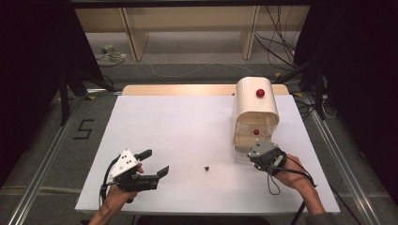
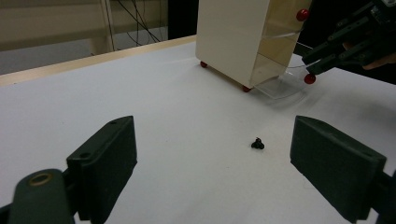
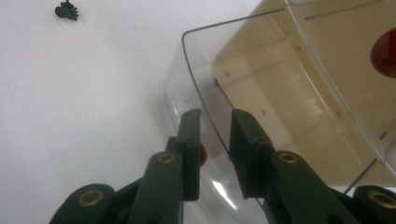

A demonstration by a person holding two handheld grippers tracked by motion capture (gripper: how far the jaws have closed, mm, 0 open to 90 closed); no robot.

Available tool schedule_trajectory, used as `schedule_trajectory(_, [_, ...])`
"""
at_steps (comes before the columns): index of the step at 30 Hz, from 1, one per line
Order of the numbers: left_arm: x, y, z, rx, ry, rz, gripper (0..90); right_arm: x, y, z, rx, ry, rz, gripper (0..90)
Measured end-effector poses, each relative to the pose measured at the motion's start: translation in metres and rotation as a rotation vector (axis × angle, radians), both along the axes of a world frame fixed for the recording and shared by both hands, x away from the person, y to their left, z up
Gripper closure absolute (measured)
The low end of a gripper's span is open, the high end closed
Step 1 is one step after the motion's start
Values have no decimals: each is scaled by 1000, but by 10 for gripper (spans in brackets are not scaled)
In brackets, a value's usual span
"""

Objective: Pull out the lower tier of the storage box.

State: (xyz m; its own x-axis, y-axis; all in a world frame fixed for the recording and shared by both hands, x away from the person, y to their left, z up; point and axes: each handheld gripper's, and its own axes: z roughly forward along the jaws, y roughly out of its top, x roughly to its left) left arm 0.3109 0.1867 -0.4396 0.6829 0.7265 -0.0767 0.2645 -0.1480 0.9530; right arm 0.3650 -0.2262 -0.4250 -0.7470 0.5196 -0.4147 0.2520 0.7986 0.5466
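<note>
The right gripper [image 3: 215, 140] pinches the red knob [image 3: 201, 155] of the clear door [image 3: 196, 84] on the cream box [image 1: 256, 110] near the table's [image 1: 187, 122] right edge; the left gripper [image 2: 212, 154] gapes wide, empty, near the front-left corner.

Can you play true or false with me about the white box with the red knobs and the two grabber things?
1. The left gripper has its jaws wide apart with nothing between them. True.
2. The right gripper is at the clear door of the cream box, near a red knob. True.
3. The small black thing lies inside the box. False: it lies on the white table, between the two grippers.
4. The box lies tipped on its side. False: it stands upright.
5. The left gripper holds the small black thing. False: it is apart from it.
</note>
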Motion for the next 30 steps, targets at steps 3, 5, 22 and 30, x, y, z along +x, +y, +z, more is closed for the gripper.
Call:
schedule_trajectory(3, [0,0,0,-1,1,-1,144,0,0,0,4,-1,1,744])
schedule_trajectory(5, [0,0,0,0,1,-1,144,-1,0,0,2,0,2,744])
schedule_trajectory(22, [0,0,0,-1,2,-1,144,-4,0,1,0,9,6,754])
schedule_trajectory(30, [0,0,0,-1,1,-1,144,-5,0,2,-4,7,9,754])
